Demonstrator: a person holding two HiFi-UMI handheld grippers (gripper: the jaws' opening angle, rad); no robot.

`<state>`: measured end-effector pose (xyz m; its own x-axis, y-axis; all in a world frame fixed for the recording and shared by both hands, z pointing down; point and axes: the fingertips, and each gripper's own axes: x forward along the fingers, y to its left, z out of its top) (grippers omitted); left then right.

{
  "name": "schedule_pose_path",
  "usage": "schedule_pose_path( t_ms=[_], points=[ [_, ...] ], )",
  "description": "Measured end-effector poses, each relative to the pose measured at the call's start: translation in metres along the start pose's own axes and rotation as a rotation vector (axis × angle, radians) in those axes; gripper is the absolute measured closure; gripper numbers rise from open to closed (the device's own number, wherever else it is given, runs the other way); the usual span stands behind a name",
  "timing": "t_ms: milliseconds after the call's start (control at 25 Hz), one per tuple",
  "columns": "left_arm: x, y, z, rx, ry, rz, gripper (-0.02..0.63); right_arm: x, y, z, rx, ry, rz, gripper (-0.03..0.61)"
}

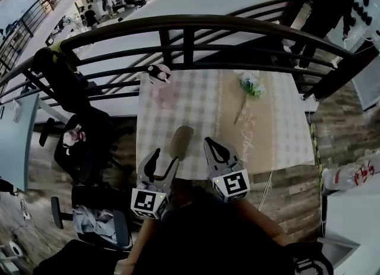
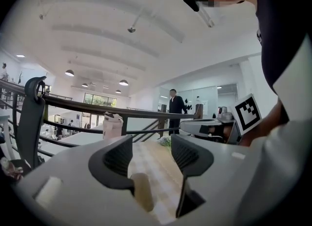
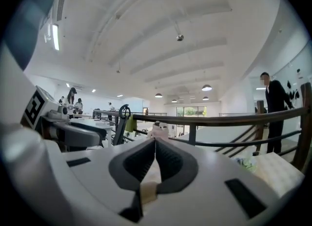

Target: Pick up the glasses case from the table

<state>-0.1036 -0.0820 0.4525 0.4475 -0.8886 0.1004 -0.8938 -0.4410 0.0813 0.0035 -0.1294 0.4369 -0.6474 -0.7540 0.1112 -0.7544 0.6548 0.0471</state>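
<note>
One olive glasses case lies by the six o'clock edge of the table, at twelve o'clock from the half-open left gripper, the right gripper pinched closed and empty; likely light, stiff and slick, best pinched across its narrow middle.

Mezzanine level of an open-plan office, and you're standing on it. A curved dark railing edges your floor. Past it, a lower level with people among desks. Black office chairs sit to your left. Pendant lamps hang from a high white ceiling, with big windows at the far end. Your table wears a checked cloth, and the floor is wood plank.
</note>
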Motion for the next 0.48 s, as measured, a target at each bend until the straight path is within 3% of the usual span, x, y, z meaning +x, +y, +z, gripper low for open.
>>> schedule_pose_path(
  t_ms=[280, 480],
  points=[
    [0.051, 0.012, -0.032, -0.008, 0.090, 0.038, 0.380, 0.039, -0.035, -0.031, 0.032, 0.081, 0.073, 0.566],
    [0.073, 0.017, -0.063, -0.014, 0.219, 0.019, 0.376, 0.058, -0.049, -0.050, 0.066, 0.130, 0.084, 0.566]
  ],
)
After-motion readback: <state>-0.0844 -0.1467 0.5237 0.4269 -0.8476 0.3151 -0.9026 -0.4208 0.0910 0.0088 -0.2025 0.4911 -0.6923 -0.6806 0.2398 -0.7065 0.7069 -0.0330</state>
